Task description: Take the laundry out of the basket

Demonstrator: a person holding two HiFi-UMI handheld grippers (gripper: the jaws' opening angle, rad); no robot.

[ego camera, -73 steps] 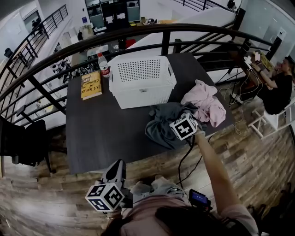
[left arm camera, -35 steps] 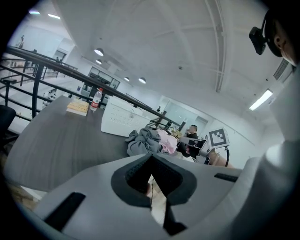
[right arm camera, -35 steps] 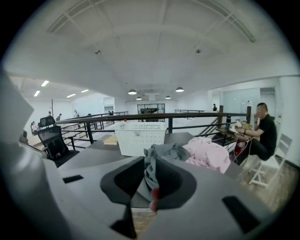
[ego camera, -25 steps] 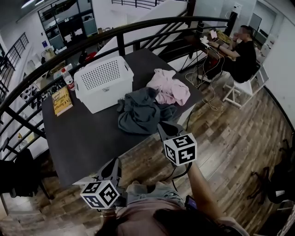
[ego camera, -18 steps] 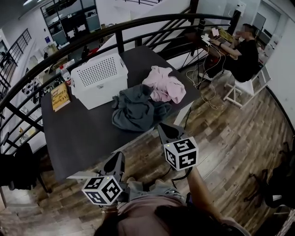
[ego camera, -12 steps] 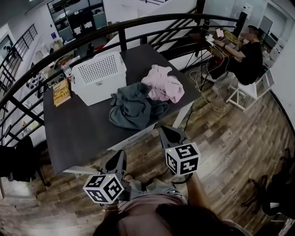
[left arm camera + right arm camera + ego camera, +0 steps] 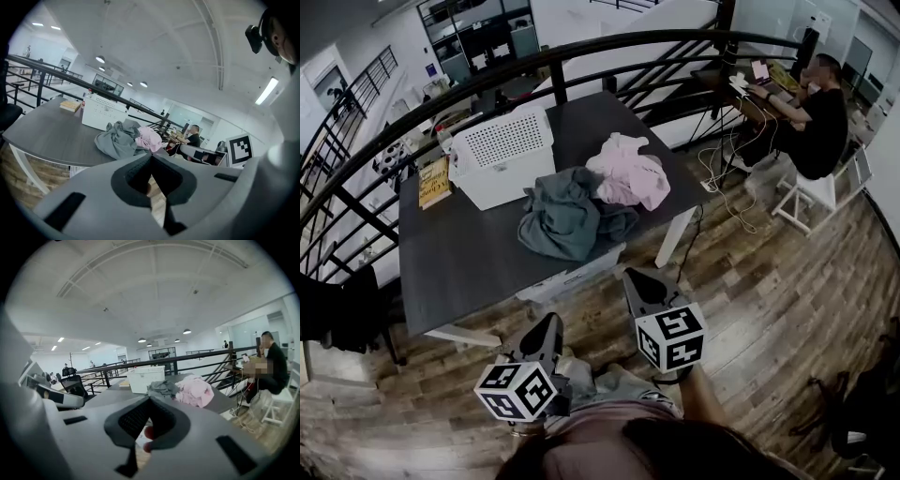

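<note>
The white perforated basket (image 7: 502, 155) stands at the far left of the dark table (image 7: 459, 272). A grey garment (image 7: 567, 217) and a pink garment (image 7: 628, 178) lie heaped on the table to its right, outside it. Both grippers hang over the wooden floor, short of the table's near edge. My left gripper (image 7: 547, 324) is shut and holds nothing. My right gripper (image 7: 636, 279) is shut and empty too. The left gripper view shows shut jaws (image 7: 151, 157) pointing toward the grey garment (image 7: 117, 140). In the right gripper view, the basket (image 7: 146, 378) and pink garment (image 7: 194, 391) lie beyond the shut jaws (image 7: 149, 398).
A yellow book (image 7: 434, 183) lies left of the basket. A black curved railing (image 7: 609, 42) runs behind the table. A person (image 7: 820, 117) sits at a desk to the far right, with cables (image 7: 727, 192) on the floor. A black chair (image 7: 337, 314) stands at the left.
Both grippers have drawn back from the table toward my body, still shut. The table and the laundry now sit farther off and higher in the head view.
</note>
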